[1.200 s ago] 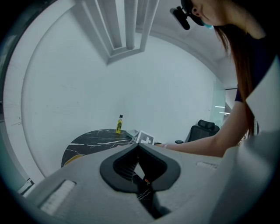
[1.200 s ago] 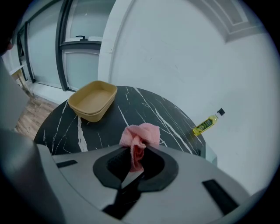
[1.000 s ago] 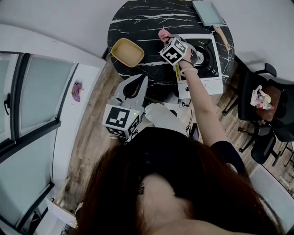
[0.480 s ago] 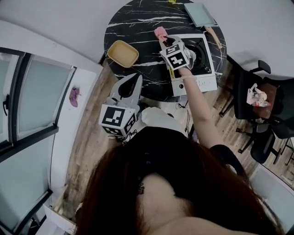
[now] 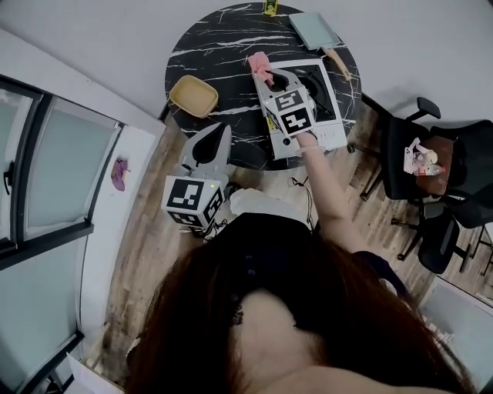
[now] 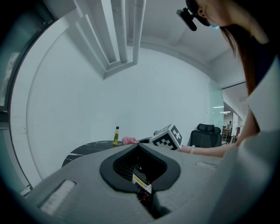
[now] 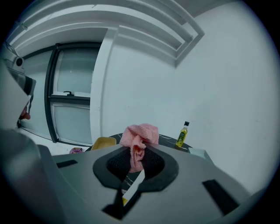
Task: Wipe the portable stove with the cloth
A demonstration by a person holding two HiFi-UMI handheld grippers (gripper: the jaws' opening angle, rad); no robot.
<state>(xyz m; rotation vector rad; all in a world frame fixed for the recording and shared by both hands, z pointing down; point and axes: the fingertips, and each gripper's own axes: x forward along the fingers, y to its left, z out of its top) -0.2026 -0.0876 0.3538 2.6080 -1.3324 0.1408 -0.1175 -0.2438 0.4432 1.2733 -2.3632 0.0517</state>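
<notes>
Nearest the person, the left gripper point(image 5: 212, 132) hangs off the near edge of the round black table point(image 5: 208, 42), its jaws together with nothing between them, where it also hung half a second ago. The right gripper point(image 5: 264, 79) reaches over the left side of the portable stove point(image 5: 333, 132). Its marker cube has drawn slightly toward the stove's front. Its jaws are clamped on the pink cloth point(image 5: 259, 65), which bunches above the tips at the stove's far left corner. Whether the cloth touches the stove is hard to say. Left of the stove, a yellow dish point(image 5: 192, 95) shows only its bare bottom. Beyond the stove lies a grey-green pan point(image 5: 313, 29), its inside bare, and a yellow bottle point(image 5: 270, 7) stands at the far rim.
</notes>
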